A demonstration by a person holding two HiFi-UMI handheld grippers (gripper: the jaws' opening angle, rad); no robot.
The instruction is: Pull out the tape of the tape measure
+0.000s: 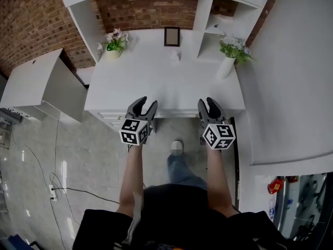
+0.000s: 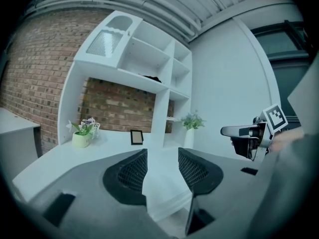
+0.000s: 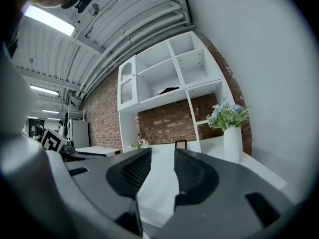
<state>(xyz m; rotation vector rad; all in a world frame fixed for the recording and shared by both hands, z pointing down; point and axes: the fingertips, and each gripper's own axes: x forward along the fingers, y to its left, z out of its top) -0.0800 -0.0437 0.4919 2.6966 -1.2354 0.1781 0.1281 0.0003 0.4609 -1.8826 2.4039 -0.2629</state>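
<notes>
Our left gripper (image 1: 144,104) and right gripper (image 1: 208,102) hover empty, jaws apart, at the desk's (image 1: 156,85) front edge, with the likely tape measure (image 1: 174,57) ahead, equally near both.

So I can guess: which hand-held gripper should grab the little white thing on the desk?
Probably the left hand-held gripper, only just. Both it and the right hand-held gripper are open and empty at the desk's edge; the small white object sits slightly nearer the left.

The head view looks steeply down on the left gripper (image 1: 144,104) and right gripper (image 1: 207,103) at the front of the desk (image 1: 156,82), while each gripper view looks level along its jaws across that desk toward the brick wall (image 1: 151,7).
</notes>
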